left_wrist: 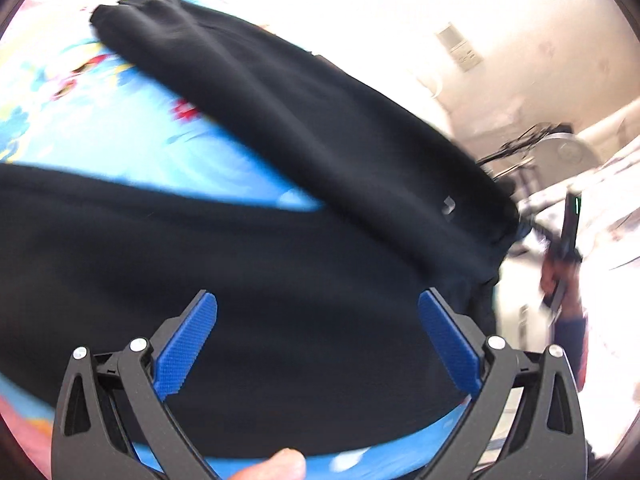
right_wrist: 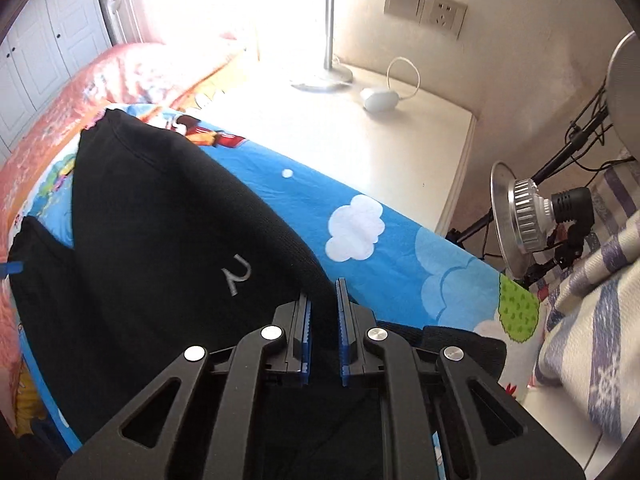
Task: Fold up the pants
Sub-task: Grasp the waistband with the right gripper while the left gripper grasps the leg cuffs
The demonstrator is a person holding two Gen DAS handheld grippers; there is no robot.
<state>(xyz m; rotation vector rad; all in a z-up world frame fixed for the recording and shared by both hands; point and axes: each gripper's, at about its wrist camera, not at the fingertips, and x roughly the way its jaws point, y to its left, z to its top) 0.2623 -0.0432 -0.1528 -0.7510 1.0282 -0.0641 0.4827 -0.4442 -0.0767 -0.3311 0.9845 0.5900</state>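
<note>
The pants are soft and limp; grip at edges. Right claw pinches their fabric; left claw gapes, empty.

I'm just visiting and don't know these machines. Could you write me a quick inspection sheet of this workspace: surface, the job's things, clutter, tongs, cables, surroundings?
Surface: bed with a blue cartoon cloud sheet, pink quilt at the far side.
Job's things: black pants spread on the sheet, legs apart in a V, small pale logo showing.
Clutter: striped blanket bunched at the bed's edge.
Tongs: left tongs open above the pants, gripping nothing; right tongs shut on a fold of the pants.
Cables: dark leads around the lamp stand; white cord looped on the bedside table.
Surroundings: studio lamp, wall socket, white cupboards.
</note>
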